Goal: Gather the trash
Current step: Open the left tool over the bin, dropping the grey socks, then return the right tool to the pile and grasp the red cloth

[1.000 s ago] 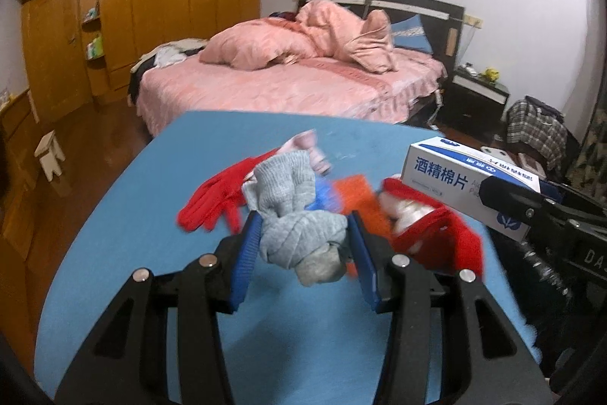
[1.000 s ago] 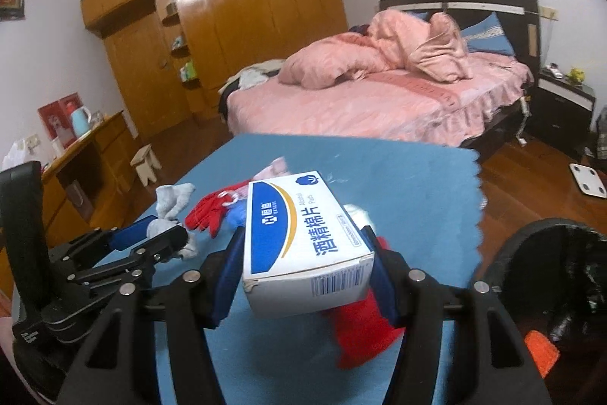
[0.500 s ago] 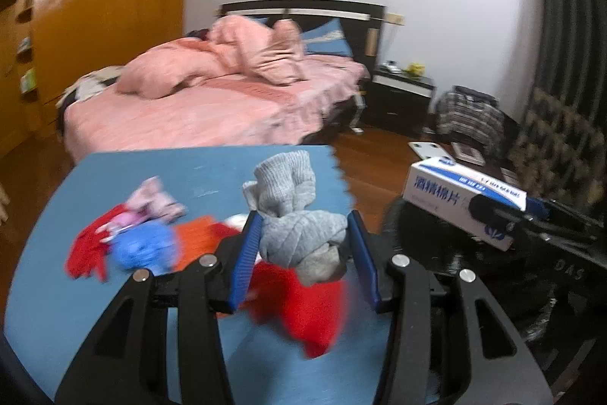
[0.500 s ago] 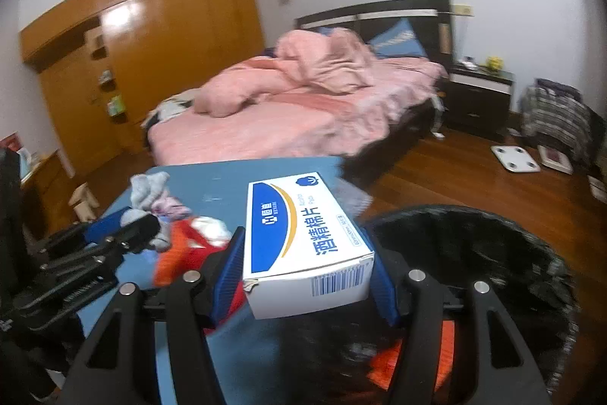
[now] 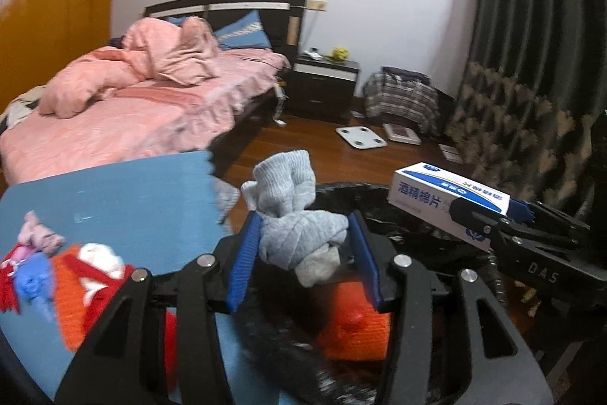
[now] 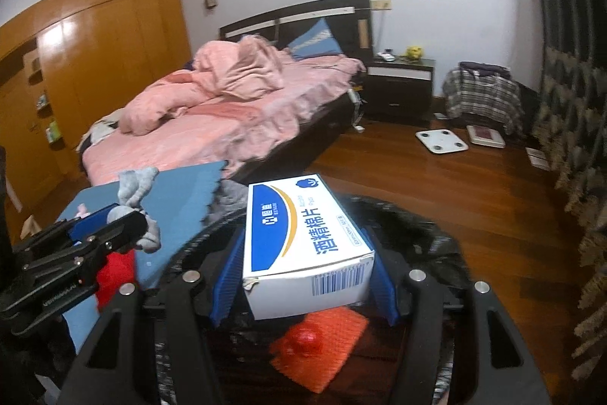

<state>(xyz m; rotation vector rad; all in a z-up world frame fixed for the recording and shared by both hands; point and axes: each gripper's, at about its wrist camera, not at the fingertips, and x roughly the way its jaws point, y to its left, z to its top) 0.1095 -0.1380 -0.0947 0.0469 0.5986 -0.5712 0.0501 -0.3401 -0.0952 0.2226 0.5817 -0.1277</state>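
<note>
we note a blue table mat (image 5: 114, 207) just beside a black-lined trash bin (image 6: 425, 226), which we take as landmark. on the mat, left of the bin: red, orange, blue and pink scraps of cloth (image 5: 68, 276). inside the bin lies an orange mesh piece (image 6: 322, 348) with something red on it. beyond the bin: wooden floor, a bed with pink bedding (image 6: 212, 116), a dark nightstand (image 6: 400, 82), a white scale (image 6: 442, 141) on the floor; orange wardrobe (image 6: 95, 63) far left of the bin; dark curtain right of it.

our left gripper (image 5: 305, 253) is closed part-way on a knotted grey sock (image 5: 299, 234), held over the bin's left rim. our right gripper (image 6: 303, 272) clamps a white-and-blue box (image 6: 299, 238) of alcohol pads, directly above the bin's opening.
</note>
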